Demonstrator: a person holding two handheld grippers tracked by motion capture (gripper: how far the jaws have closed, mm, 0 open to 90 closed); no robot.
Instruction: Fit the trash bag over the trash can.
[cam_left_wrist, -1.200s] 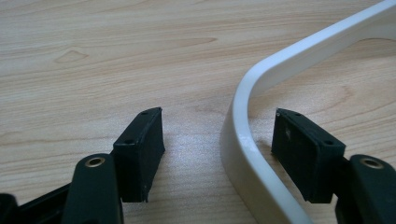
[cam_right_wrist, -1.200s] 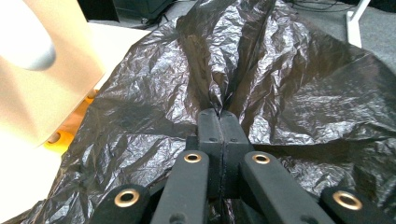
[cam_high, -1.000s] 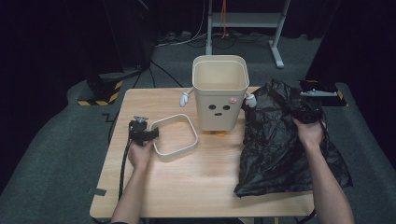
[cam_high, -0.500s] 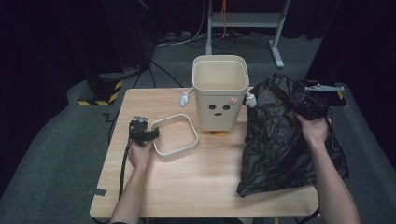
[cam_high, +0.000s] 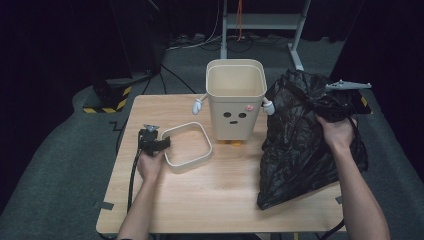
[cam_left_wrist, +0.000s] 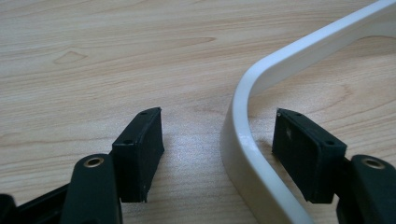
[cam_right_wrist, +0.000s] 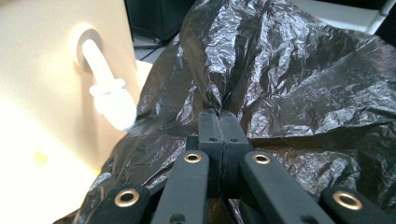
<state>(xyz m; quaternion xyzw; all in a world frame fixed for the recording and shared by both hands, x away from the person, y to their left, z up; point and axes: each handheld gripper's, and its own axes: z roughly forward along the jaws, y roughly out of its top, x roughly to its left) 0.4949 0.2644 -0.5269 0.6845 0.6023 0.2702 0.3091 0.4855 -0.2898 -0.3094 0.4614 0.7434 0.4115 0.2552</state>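
Bag (cam_high: 300, 145): thin black plastic film, crinkled and glossy.
Bin (cam_high: 235, 107): smooth cream plastic, matt.
Frame (cam_left_wrist: 254, 93): cream plastic, smooth with a slight sheen.
Table (cam_high: 220, 195): pale wood grain, matt.
Tongs (cam_right_wrist: 218, 122): matt black pads, brass-coloured rivets.

The right gripper (cam_high: 320, 107) rose, pulling the black bag (cam_high: 300, 145) up off the table (cam_high: 200, 195) into a taller heap.

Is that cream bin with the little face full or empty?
Empty, as far as it shows: the high view looks into the open top of the bin and shows bare cream walls inside. It stands upright beside the black bag.
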